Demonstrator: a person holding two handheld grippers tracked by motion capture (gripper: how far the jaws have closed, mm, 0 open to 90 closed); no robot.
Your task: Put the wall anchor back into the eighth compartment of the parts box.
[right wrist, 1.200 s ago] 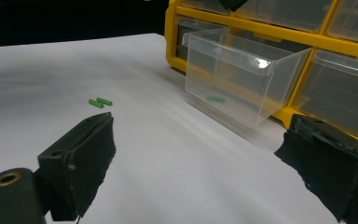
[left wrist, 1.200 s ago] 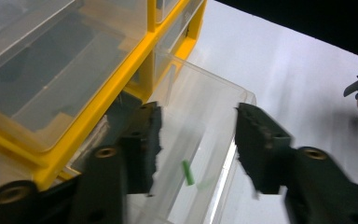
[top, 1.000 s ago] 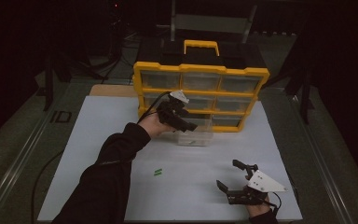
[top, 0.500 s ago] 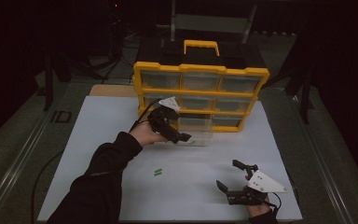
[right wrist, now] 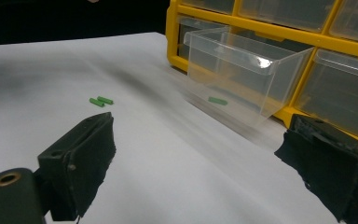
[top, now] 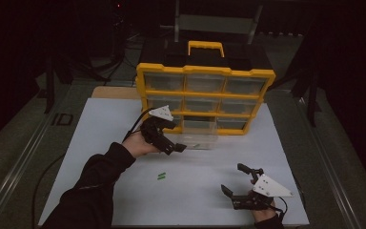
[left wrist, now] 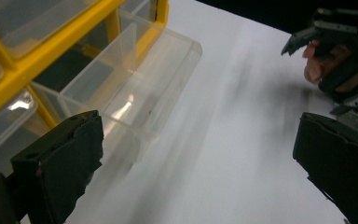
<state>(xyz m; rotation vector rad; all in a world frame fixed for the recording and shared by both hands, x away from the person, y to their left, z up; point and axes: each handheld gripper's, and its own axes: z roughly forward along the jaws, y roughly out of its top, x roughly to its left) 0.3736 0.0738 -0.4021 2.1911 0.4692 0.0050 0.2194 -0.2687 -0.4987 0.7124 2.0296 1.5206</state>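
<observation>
**Drawer pulled out, two green pegs waiting on the sheet**

Dark surroundings close in on a bench (top: 66,143) covered by a white sheet (top: 195,191), with a yellow-framed organiser of clear plastic drawers (top: 205,98) standing at its far edge. Nine drawer bays can be counted in its front, three rows of three. One clear plastic drawer (top: 199,136) from the bottom row is drawn partway out onto the sheet, presumably so that small parts can be dropped into it from above; one small green peg (right wrist: 217,100) already lies on its floor.

Two more small green pegs (top: 161,176) lie side by side on the sheet, well apart from the drawer and nearer the person, probably next in line for sorting.

At the drawer's left side, the left gripper (top: 171,143) has just been opening its jaws; they stand wide apart with nothing between them, which suggests the drawer was merely pulled and let go. The right gripper (top: 233,183) rests low on the sheet near the front edge, jaws likewise spread and empty, apparently parked until needed.
</observation>
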